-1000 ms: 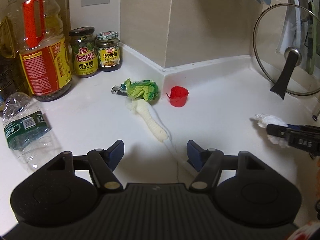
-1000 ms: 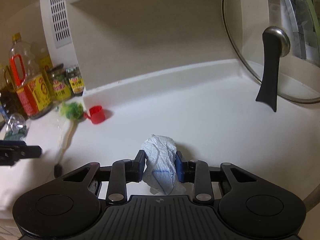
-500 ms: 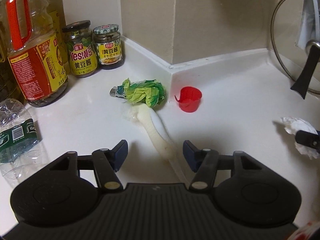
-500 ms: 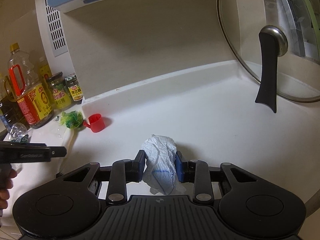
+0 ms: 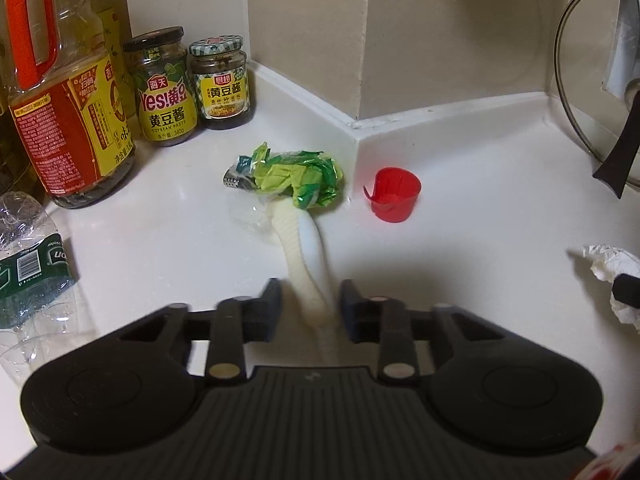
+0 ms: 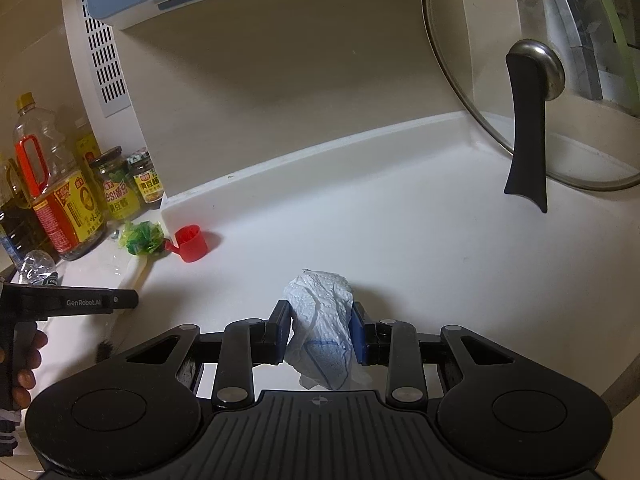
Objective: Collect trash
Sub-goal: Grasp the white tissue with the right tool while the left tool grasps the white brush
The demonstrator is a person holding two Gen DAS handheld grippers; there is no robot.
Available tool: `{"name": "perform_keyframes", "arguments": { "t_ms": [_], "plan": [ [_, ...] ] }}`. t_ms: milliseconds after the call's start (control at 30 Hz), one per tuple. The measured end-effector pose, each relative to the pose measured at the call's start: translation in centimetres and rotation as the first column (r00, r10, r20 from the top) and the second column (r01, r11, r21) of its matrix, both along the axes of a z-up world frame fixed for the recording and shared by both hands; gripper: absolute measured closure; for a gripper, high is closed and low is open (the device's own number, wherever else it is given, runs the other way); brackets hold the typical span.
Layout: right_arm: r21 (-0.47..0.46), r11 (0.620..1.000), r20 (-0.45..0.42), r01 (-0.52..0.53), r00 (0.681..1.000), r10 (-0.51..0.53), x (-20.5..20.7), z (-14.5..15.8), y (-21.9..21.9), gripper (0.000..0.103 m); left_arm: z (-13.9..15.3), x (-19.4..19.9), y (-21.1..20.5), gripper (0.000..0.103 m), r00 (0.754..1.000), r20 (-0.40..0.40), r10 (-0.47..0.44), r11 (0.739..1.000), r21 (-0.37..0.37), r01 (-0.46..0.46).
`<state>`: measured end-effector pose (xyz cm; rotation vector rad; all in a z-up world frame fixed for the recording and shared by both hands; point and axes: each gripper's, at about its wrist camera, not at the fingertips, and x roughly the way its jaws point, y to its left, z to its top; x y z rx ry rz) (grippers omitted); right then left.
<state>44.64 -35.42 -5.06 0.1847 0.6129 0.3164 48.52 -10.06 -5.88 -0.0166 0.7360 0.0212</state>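
On a white kitchen desk (image 5: 460,208), the left tool (image 5: 310,304) straddles the pale wrapper (image 5: 302,264), its fingers parted on either side of the long strip without touching it. The wrapper runs away from the tool to a crumpled green foil (image 5: 300,178), which lies just beside a red cup (image 5: 394,198) at the foot of the wall corner. Left of the foil stand two sauce jars (image 5: 192,84) and an oil bottle (image 5: 60,92); a crushed plastic bottle (image 5: 28,280) lies nearer the camera. The right tool (image 6: 320,336) is clenched on a wadded paper towel (image 6: 320,320), gripping it between both pads above the desk. A glass lid (image 6: 516,80) leans upright, well right of the cup.
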Motion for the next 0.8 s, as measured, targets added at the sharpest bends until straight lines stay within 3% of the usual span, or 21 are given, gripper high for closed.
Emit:
{"name": "perform_keyframes", "arguments": {
  "t_ms": [367,800],
  "plan": [
    [0.022,1.000,-0.005,0.003,1.000,-0.002,-1.6,0.2,0.4,0.071,0.3,-3.2,1.8,0.084,0.999,-0.018,-0.031,0.999,-0.006,0.031],
    [0.049,0.999,0.010,-0.010,1.000,0.009,-5.1,1.0,1.8,0.071,2.0,-8.0,3.5,0.085,0.998,0.017,-0.062,0.997,-0.039,0.063]
  ]
}}
